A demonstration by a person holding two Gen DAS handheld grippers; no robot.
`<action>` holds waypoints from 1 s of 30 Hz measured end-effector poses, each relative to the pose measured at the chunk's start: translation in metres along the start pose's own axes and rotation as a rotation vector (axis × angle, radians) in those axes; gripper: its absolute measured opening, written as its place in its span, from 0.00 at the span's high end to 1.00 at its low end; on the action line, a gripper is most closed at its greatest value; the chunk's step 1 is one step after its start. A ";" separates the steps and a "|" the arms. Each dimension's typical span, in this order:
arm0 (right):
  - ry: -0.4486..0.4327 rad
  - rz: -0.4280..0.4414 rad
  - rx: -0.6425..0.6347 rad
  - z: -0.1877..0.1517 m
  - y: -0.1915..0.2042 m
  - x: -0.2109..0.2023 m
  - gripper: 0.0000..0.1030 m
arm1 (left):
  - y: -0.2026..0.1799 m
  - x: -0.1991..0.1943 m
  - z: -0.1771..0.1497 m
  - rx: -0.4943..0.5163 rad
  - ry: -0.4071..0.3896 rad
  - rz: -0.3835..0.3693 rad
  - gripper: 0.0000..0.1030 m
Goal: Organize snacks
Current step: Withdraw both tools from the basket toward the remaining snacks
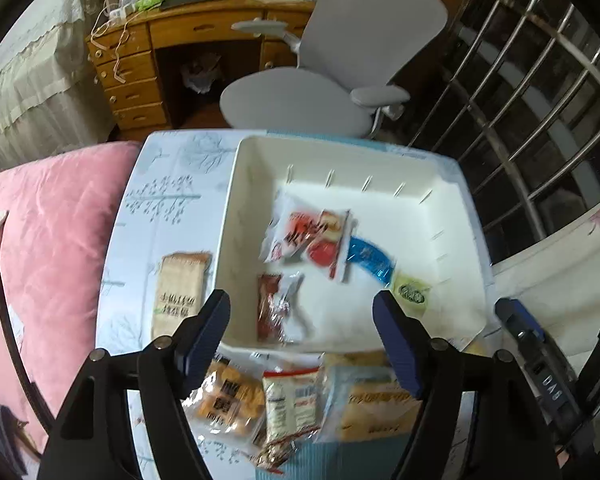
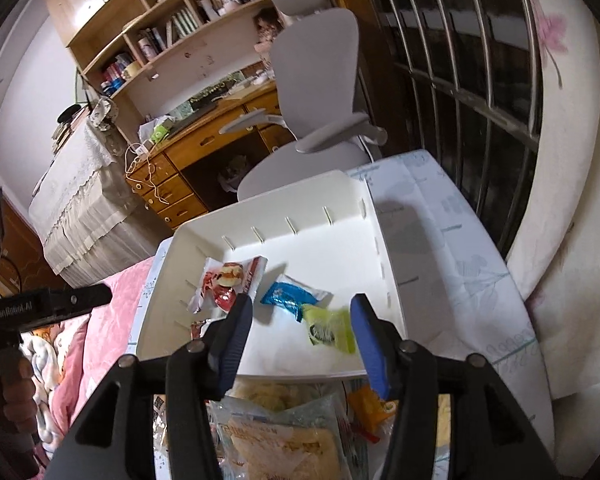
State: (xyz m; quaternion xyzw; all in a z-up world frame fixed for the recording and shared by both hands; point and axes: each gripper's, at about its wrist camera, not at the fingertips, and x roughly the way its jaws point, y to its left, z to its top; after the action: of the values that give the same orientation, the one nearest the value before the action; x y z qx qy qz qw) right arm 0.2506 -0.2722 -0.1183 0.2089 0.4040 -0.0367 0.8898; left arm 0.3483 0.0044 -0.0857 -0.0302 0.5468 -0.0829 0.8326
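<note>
Left wrist view: the left gripper [image 1: 302, 312] has its jaws apart with nothing clamped, over the near edge of the white bin [image 1: 452, 200]. Its red-and-white packet [image 1: 308, 240], blue packet [image 1: 370, 258], green packet [image 1: 412, 294] and dark red packet [image 1: 270, 308] lie inside. The right gripper [image 2: 300, 316] is likewise apart and empty. Loose snacks [image 1: 296, 400] crowd the table's [image 1: 168, 184] near edge; a beige packet [image 1: 178, 292] lies left of the bin.

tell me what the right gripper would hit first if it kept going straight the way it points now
Probably the yellow-green snack packet lying in the white plastic bin, just ahead between the open right gripper fingers. Depth is unclear; it might meet the bin's floor beside the packet instead.
</note>
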 end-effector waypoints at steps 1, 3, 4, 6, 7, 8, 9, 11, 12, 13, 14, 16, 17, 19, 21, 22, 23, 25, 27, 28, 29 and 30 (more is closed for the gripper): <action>0.006 0.000 0.011 -0.001 -0.002 0.001 0.50 | 0.002 0.001 -0.003 -0.008 0.010 0.005 0.28; 0.013 0.000 0.021 -0.001 -0.004 0.002 0.50 | 0.005 0.002 -0.008 -0.017 0.020 0.010 0.27; 0.020 -0.002 0.027 -0.001 -0.006 0.003 0.49 | 0.007 0.002 -0.012 -0.023 0.030 0.017 0.24; 0.034 0.000 0.038 -0.004 -0.008 0.004 0.49 | 0.012 0.002 -0.019 -0.030 0.042 0.023 0.24; 0.042 0.004 0.049 -0.006 -0.009 0.004 0.49 | 0.015 0.002 -0.023 -0.037 0.048 0.025 0.24; 0.046 0.010 0.055 -0.007 -0.010 0.004 0.49 | 0.017 0.002 -0.026 -0.042 0.051 0.025 0.24; 0.052 0.016 0.059 -0.009 -0.010 0.003 0.48 | 0.020 0.002 -0.030 -0.049 0.056 0.026 0.24; 0.070 0.026 0.062 -0.012 -0.009 0.003 0.48 | 0.025 0.001 -0.038 -0.059 0.064 0.024 0.24; 0.080 0.028 0.064 -0.013 -0.009 0.003 0.47 | 0.027 0.001 -0.041 -0.064 0.068 0.023 0.24; 0.094 0.036 0.072 -0.016 -0.009 0.003 0.47 | 0.030 0.000 -0.045 -0.068 0.071 0.022 0.24; 0.105 0.041 0.079 -0.018 -0.009 0.003 0.45 | 0.033 0.000 -0.050 -0.072 0.075 0.022 0.24; 0.122 0.044 0.087 -0.022 -0.010 0.004 0.43 | 0.038 0.000 -0.060 -0.081 0.084 0.022 0.24; 0.133 0.046 0.092 -0.025 -0.010 0.003 0.42 | 0.039 0.000 -0.063 -0.084 0.088 0.022 0.24; 0.154 0.047 0.100 -0.029 -0.010 0.003 0.40 | 0.044 0.000 -0.072 -0.095 0.096 0.021 0.24; 0.181 0.058 0.121 -0.034 -0.010 0.004 0.38 | 0.050 0.000 -0.082 -0.106 0.108 0.016 0.24; 0.200 0.064 0.141 -0.038 -0.011 0.004 0.37 | 0.052 0.000 -0.087 -0.110 0.113 0.015 0.24; 0.212 0.064 0.152 -0.041 -0.012 0.004 0.36 | 0.055 0.001 -0.090 -0.112 0.118 0.014 0.24; 0.236 0.058 0.170 -0.046 -0.012 0.005 0.35 | 0.060 0.002 -0.098 -0.115 0.126 0.009 0.24; 0.265 0.054 0.192 -0.053 -0.011 0.006 0.34 | 0.065 0.004 -0.105 -0.116 0.133 0.004 0.24; 0.280 0.050 0.204 -0.056 -0.011 0.007 0.33 | 0.067 0.005 -0.108 -0.116 0.137 -0.001 0.24; 0.294 0.046 0.217 -0.059 -0.011 0.008 0.31 | 0.069 0.006 -0.110 -0.118 0.139 -0.004 0.24; 0.301 0.043 0.226 -0.060 -0.011 0.008 0.30 | 0.071 0.008 -0.112 -0.118 0.144 -0.009 0.24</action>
State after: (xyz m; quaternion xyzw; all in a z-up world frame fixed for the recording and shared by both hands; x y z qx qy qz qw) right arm 0.2112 -0.2572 -0.1634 0.3194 0.5212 -0.0310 0.7908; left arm 0.2560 0.0777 -0.1478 -0.0758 0.6092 -0.0564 0.7874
